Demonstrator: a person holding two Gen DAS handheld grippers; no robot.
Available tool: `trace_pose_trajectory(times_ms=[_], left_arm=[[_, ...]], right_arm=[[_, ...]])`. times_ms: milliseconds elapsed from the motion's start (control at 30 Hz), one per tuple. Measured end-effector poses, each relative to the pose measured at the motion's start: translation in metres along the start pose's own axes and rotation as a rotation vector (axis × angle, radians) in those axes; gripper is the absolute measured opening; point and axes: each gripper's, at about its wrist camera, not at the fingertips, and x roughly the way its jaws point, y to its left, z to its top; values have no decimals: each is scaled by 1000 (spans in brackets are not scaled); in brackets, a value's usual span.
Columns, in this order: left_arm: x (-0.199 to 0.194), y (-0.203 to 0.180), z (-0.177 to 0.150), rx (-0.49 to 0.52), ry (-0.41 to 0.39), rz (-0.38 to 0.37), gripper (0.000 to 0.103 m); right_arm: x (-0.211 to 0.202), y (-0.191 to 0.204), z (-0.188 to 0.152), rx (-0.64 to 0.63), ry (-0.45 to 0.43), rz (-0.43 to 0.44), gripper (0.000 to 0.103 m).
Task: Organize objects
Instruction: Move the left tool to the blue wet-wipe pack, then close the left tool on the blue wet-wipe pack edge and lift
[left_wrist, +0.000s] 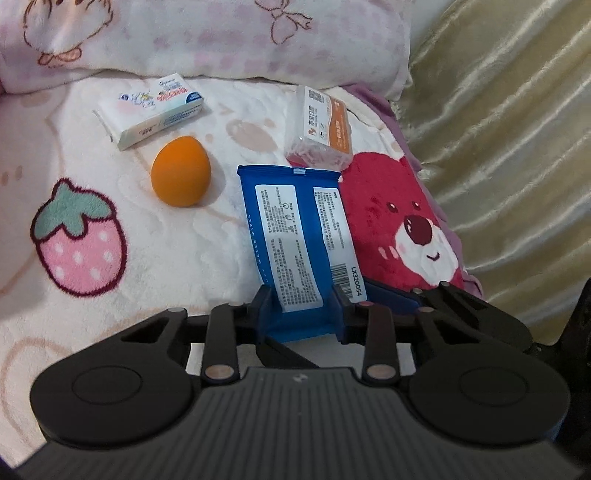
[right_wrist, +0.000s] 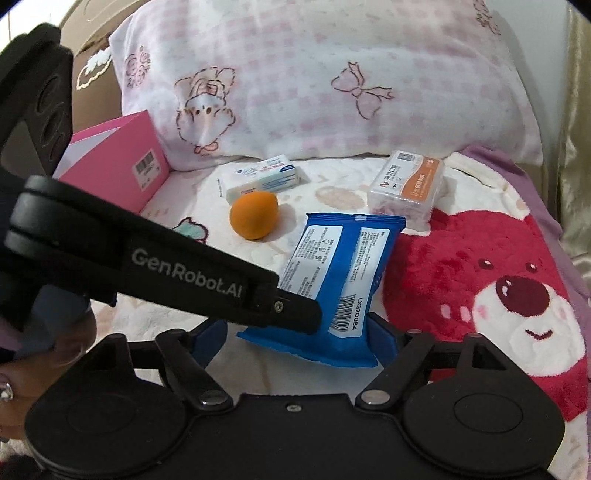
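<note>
One blue pack (left_wrist: 301, 236) label LX320054; gripper arm (right_wrist: 184, 273) marked GenRobot.AI

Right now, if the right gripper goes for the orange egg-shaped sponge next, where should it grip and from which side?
Probably across the wide rounded belly of the orange sponge, coming down from above and the near side. It lies on the blanket with its narrow tip pointing toward the transparent box, so the tip would likely slip out. The white tissue pack crowds its far side.

A home bedroom: cartoon-print pillow (right_wrist: 325, 77), plush strawberry-and-bear blanket (left_wrist: 110, 155).
</note>
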Motion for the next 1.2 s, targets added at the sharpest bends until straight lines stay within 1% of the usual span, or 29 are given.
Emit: trace_pose_trajectory(times_ms=[133, 200, 267, 300, 333, 400, 467, 567, 633, 667, 733, 800, 833, 933, 1067, 1167, 1200], left_arm=[[-12, 7, -7, -35, 38, -17, 31], [-21, 8, -13, -48, 65, -24, 32], [-27, 8, -24, -88, 98, -40, 31], [-28, 5, -28, -79, 121, -38, 32], [-28, 2, -30, -60, 122, -9, 31], [-29, -3, -32, -17, 96, 29, 31], [-29, -2, -30, -22, 72, 52, 31], [-28, 7, -26, -62, 37, 52, 31], [-23, 10, -24, -46, 23, 57, 31], [-21, 11, -23, -42, 10, 67, 30], [-19, 15, -22, -56, -13, 54, 26], [-19, 13, -21, -52, -23, 54, 26], [-19, 10, -22, -34, -28, 62, 26], [-16, 6, -24, -22, -20, 70, 26], [-13, 6, -24, -50, -2, 86, 25], [-13, 2, -28, -42, -18, 101, 25], [-13, 1, -29, -42, -22, 103, 25]], right_arm=[[-12, 6, -2, -18, 36, 76, 84], [-19, 11, -6, -40, 58, 116, 86], [-19, 11, -9, -54, 86, 137, 89], [-16, 10, -10, -47, 111, 148, 91], [-12, 9, -10, -31, 131, 159, 91], [-9, 10, -11, -23, 126, 133, 89], [-8, 11, -10, -34, 112, 117, 89], [-8, 9, -7, -31, 81, 91, 90], [-5, 5, -5, -13, 67, 104, 89], [-1, 5, -4, -13, 68, 97, 89], [7, 7, -2, -26, 75, 74, 85], [8, 10, -4, -49, 73, 51, 73], [7, 11, -5, -66, 73, 36, 70], [6, 11, -7, -90, 97, 27, 68], [9, 11, -6, -87, 126, 0, 66], [7, 7, -7, -69, 131, 6, 66], [5, 7, -7, -66, 134, 21, 63]])
